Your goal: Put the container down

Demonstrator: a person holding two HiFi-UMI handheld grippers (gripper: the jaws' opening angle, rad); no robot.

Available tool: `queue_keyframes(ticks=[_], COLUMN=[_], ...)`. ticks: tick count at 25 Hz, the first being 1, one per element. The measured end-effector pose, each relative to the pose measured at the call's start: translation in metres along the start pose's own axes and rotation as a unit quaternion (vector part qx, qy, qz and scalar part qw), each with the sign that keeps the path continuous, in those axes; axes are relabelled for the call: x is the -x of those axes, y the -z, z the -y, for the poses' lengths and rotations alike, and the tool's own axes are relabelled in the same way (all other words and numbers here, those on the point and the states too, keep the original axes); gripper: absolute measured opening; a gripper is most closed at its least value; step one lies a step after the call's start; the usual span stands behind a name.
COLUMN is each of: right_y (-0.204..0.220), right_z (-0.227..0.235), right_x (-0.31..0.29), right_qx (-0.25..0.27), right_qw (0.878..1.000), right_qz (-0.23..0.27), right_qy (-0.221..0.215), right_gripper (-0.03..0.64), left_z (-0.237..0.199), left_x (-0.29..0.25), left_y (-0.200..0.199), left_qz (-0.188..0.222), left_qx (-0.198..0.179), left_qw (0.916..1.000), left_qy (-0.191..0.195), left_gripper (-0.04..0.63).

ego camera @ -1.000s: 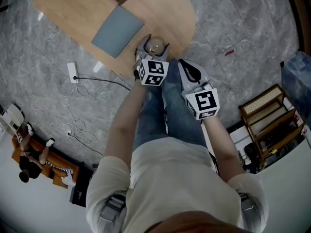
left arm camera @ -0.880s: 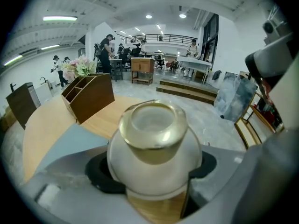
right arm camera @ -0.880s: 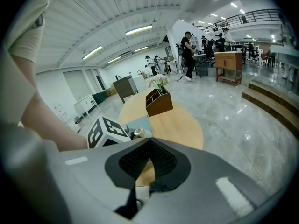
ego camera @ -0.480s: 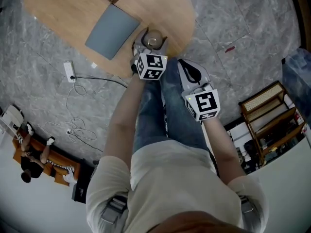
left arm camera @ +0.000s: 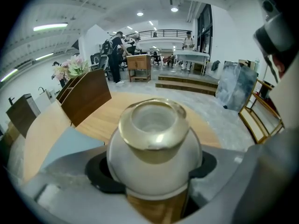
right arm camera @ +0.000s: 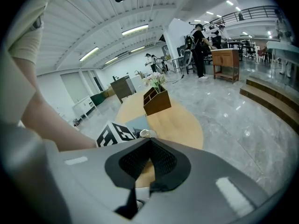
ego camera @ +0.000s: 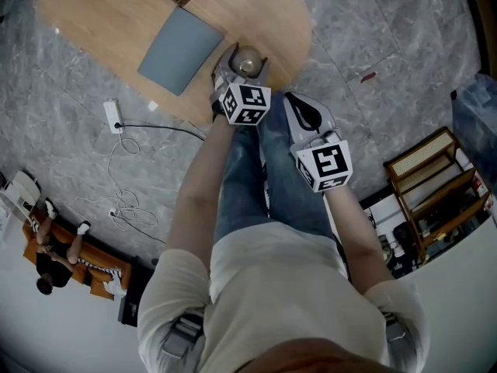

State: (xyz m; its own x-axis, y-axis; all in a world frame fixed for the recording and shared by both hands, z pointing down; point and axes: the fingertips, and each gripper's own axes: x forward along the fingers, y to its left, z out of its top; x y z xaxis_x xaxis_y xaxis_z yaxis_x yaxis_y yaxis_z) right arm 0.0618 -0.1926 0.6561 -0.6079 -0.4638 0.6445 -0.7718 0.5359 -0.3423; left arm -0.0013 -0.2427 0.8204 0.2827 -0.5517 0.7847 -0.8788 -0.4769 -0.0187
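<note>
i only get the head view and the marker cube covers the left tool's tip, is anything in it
observer: yes, the left tool is shut on a round white container with a gold-coloured rim, one jaw on each side of its belly.
operator: lid on or off
observer: no lid, the mouth is open and faces up toward the left gripper view's camera.
operator: and the right tool, carrying something
observer: no, the right tool has its jaws together with nothing between them.

No legible text, seemingly, no numbers either
</note>
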Motion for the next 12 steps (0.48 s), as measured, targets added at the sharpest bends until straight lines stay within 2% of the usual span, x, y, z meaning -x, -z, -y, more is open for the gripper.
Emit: queue_keyframes(ticks=[4, 12], right_y=[-0.003, -0.006], right_z=[-0.004, -0.013], right_x=[0.004, 0.021], right_qx=[0.000, -0.002], right_qw=[1.000, 1.000], right_qz=[0.005, 0.018], right_qy=[0.004, 0.019], right_gripper=[-0.002, -0.002], left_z=[0.001, 0.008], left_x=[0.001, 0.026], left_y=[0.004, 0.003], left_qz=[-0.009, 0.002], left_qx=[0.024, 0.063], left_qw=[0.9996, 0.9974], left_qy=[0.011, 0.034], left_gripper=[0.350, 0.379])
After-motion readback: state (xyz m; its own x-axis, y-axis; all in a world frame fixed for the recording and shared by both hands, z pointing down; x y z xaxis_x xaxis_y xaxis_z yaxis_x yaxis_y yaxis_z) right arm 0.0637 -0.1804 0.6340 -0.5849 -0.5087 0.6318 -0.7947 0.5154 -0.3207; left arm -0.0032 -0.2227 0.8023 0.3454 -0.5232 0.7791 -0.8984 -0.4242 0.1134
